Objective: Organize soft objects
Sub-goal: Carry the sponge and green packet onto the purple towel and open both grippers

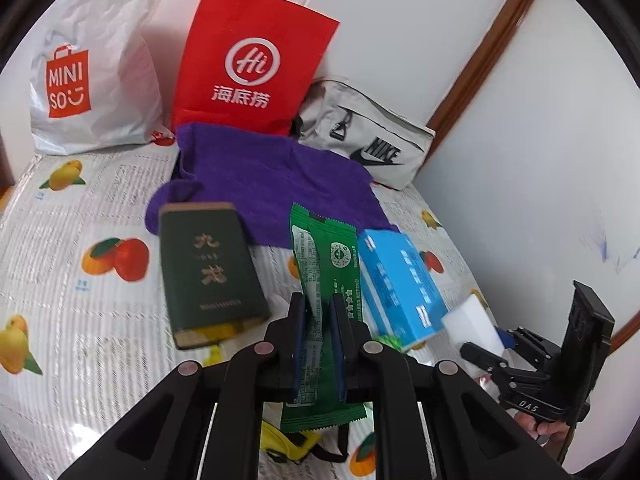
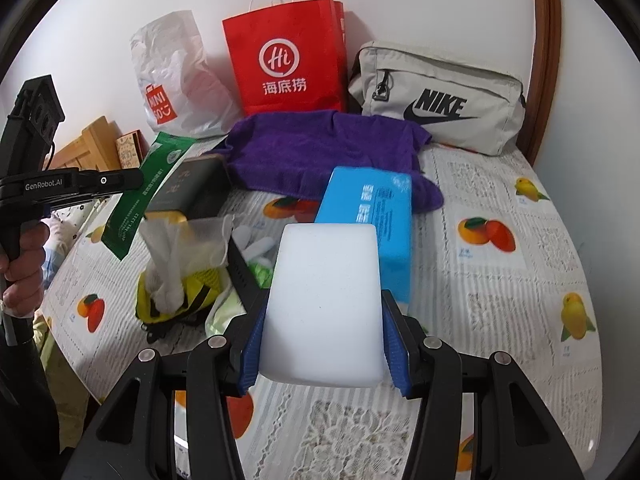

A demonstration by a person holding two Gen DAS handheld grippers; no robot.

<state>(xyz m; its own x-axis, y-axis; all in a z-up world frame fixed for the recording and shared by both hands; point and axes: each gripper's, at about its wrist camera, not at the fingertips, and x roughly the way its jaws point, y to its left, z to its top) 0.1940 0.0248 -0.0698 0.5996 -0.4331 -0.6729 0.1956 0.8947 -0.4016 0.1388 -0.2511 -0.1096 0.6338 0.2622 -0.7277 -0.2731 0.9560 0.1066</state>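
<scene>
Left gripper (image 1: 319, 316) is pinching a green snack packet (image 1: 326, 280) mid-frame, lifted off the fruit-print tablecloth (image 1: 72, 288). Right gripper (image 2: 322, 340) squeezes a white sponge block (image 2: 324, 304) at center. Just beyond sit a blue box (image 2: 376, 216) and purple towel (image 2: 320, 140), with a red paper bag (image 2: 286, 56) up top.

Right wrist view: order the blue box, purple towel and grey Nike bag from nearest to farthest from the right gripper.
1. Blue box: just beyond the white sponge block clamped in the right gripper, slightly right.
2. Purple towel: mid-table, behind the box.
3. Grey Nike bag: far right, against the wall.
</scene>
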